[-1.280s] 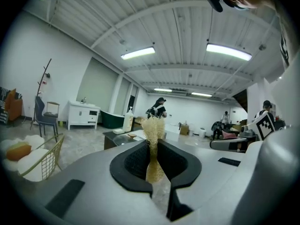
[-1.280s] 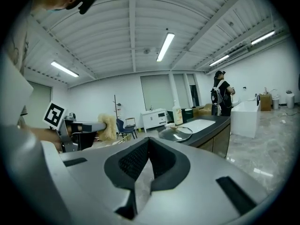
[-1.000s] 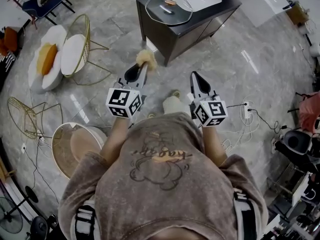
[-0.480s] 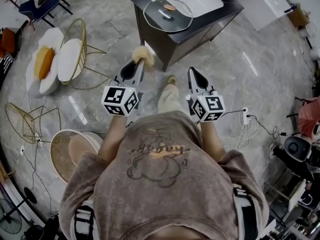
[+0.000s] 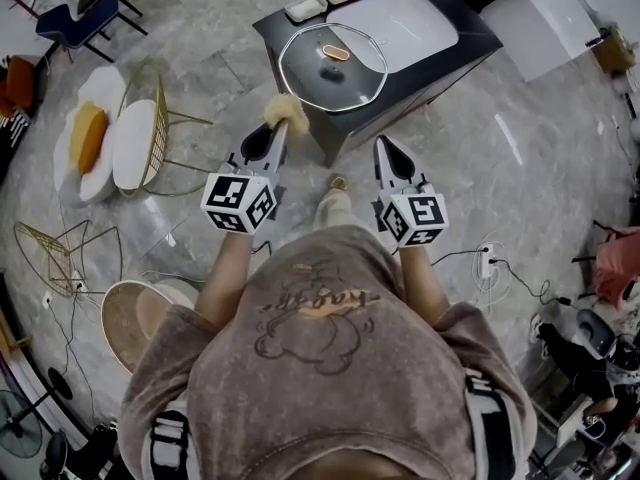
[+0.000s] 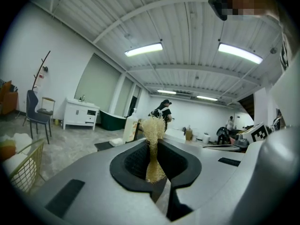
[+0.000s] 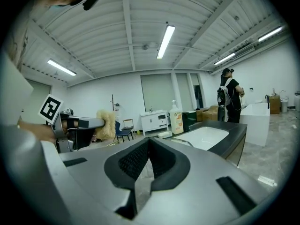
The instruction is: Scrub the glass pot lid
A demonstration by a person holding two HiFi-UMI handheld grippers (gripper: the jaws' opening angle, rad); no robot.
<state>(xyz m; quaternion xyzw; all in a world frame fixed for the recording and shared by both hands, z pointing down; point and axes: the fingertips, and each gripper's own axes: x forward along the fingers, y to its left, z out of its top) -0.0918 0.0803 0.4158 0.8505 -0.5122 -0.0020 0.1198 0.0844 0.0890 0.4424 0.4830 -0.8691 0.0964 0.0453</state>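
A: Okay, quick one. Where's the glass lid (image 5: 312, 76)?

B: Flat on the dark table (image 5: 452, 52), at the corner nearest the person, handle side up. White tray (image 5: 398, 16) behind it, soap bottle (image 7: 176, 117) and a small white block (image 5: 303, 8) at the far edge.

A: Claws?

B: Left claw (image 5: 281, 134) is pinching a straw-coloured fibre scrubber (image 6: 153, 142). The pads are clamped on its waist and the fluffy head sticks out past the tips. Right claw (image 5: 386, 147) is pressed together with nothing in it.

A: Either one touching the lid?

B: No. Both are held out over the floor, pointing roughly level at the table, short of its edge.

A: Which way is the lid from the scrubber?

B: Ahead and a bit to the right of the left claw. From the head view the scrubber head sits just beside the lid's near-left rim, but that's overlap from above, so I'd judge there's a gap.

A: Nearer hand?

B: Left, and it has the tool. The right claw lines up with the lid's right rim, a bit further back.

A: Long axis?

B: None really, the lid is round. Only the handle bar runs across the middle.

A: Next move?

B: My guess is left forward and down onto the glass, right in to steady the rim. Scrubbing not started.
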